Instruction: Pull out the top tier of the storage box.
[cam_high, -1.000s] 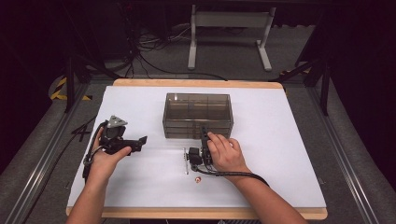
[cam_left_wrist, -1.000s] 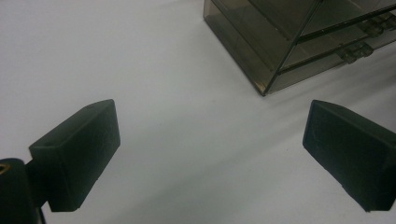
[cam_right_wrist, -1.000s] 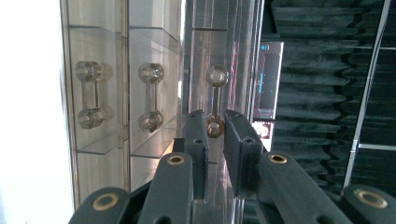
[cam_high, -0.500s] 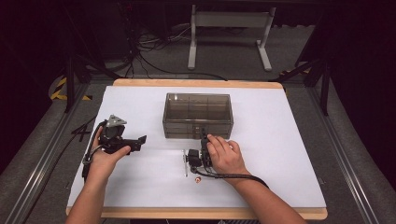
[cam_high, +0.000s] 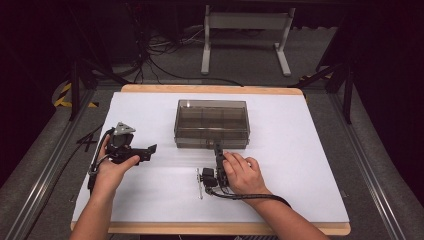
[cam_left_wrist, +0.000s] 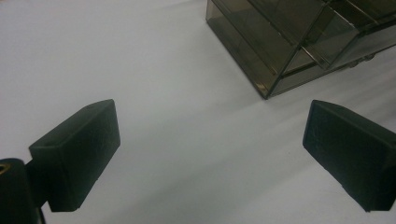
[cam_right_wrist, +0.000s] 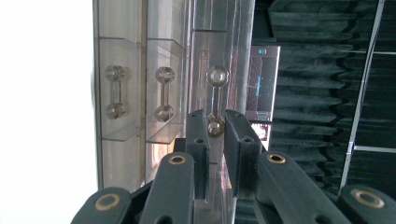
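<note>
**Latch grip on smoked plastic organiser box**

Right gripper (cam_right_wrist: 216, 126): turned on its side, jaws nearly together, pinching the lower knob of a clear dumbbell-shaped latch (cam_right_wrist: 216, 100) on the box's front wall. Clenched on the latch, by the look of it, though a sliver of gap remains either side. Two more dumbbell shapes (cam_right_wrist: 115, 92) at 9 o'clock of it, possibly reflections through the plastic.

Left gripper (cam_high: 131, 149): released, jaws wide apart, holding nothing, hovering over bare white table (cam_left_wrist: 177, 140), aimed toward the box corner at 1 o'clock.

Organiser box (cam_high: 212, 123): lid down, divided into compartments, contents not discernible; centre of table, at 12 o'clock of the right gripper, 2 o'clock of the left.

Thin metal rod (cam_high: 199, 184): lying flat just beside the right gripper, at 9 o'clock.

Step in hand, as judged: unfastening the front latch. Next move likely calls for a pull or swing of the latch away from the wall, perhaps with the box steadied.
</note>
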